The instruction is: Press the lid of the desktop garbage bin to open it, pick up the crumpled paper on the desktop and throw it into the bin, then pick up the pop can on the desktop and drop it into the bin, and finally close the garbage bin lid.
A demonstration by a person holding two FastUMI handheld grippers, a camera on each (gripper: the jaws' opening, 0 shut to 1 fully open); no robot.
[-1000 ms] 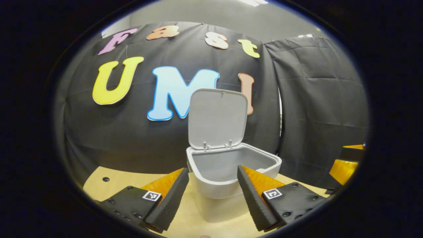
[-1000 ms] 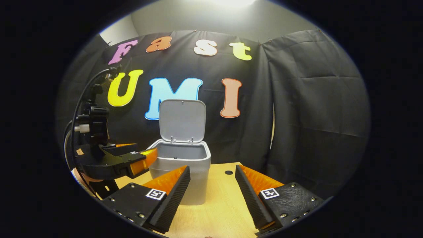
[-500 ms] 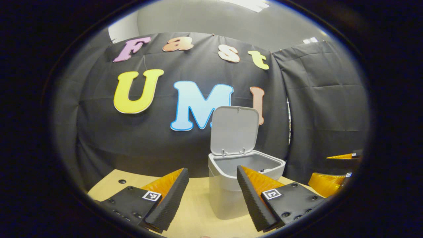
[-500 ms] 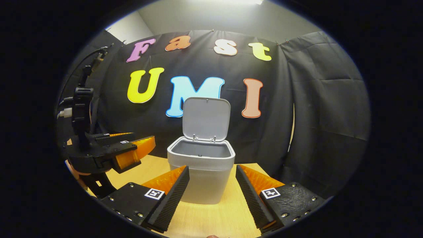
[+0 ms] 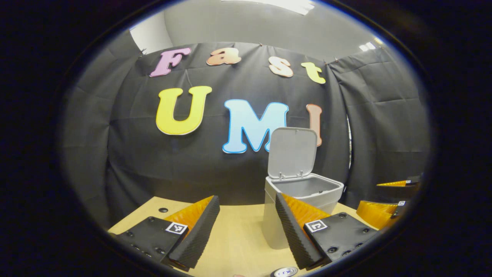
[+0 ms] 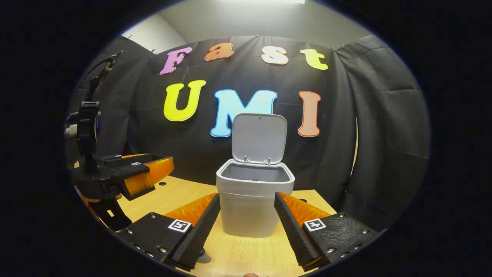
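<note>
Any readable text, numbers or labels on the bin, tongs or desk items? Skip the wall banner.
None readable.
Bin, lid up: plain, no print.
Left tongs and right tongs: square black-and-white markers, a pattern, no words.
Can top at the bottom of the left gripper view: marks too blurred to read.

L gripper (image 5: pixel 246 227) open, empty, R gripper (image 6: pixel 246 227) open, empty
</note>
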